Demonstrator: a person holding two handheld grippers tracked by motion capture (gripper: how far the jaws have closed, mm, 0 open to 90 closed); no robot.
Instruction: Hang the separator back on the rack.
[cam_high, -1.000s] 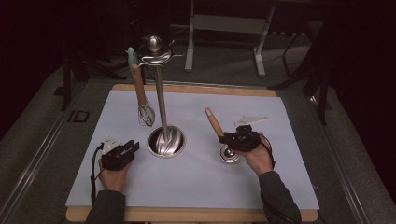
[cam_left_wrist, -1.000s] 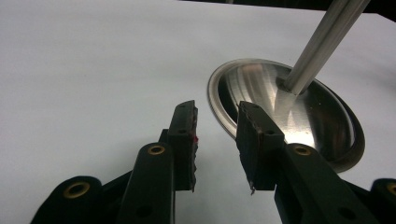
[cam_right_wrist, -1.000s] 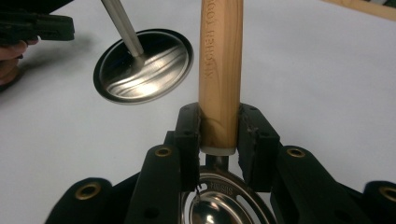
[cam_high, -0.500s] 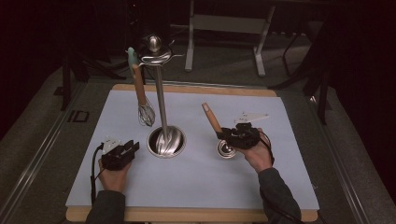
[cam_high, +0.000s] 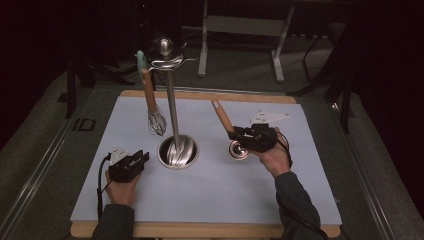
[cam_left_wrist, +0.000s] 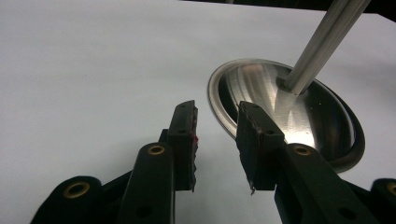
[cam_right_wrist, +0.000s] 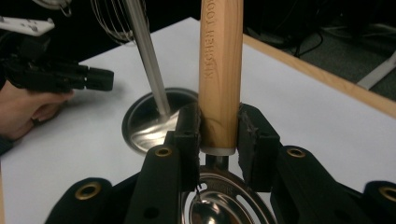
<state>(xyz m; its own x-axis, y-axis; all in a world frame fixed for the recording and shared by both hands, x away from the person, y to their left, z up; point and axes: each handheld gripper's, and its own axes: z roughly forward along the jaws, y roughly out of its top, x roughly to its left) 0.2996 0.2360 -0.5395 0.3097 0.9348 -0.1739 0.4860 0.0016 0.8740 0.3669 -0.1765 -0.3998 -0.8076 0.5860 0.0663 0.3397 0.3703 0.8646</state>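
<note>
White mat (cam_high: 210, 200) on a wooden table, with a steel utensil stand (cam_high: 172, 125) as landmark. Right of the stand's base, the right gripper (cam_high: 235, 136) pinches the wooden handle of a ladle (cam_right_wrist: 219, 84), its bowl below the jaws. Left of the base, the left gripper (cam_left_wrist: 215, 135) rests spread, holding nothing. A whisk (cam_high: 152, 107) hangs from the stand.

Wooden-handled ladle (cam_high: 226, 122) with a round steel bowl (cam_right_wrist: 224, 210), handle (cam_right_wrist: 220, 70) stamped with lettering. Tilted, handle pointing toward 11 o'clock, bowl low just above the white mat. Sits at 3 o'clock from the utensil stand's base (cam_high: 178, 151), near it but apart.
</note>
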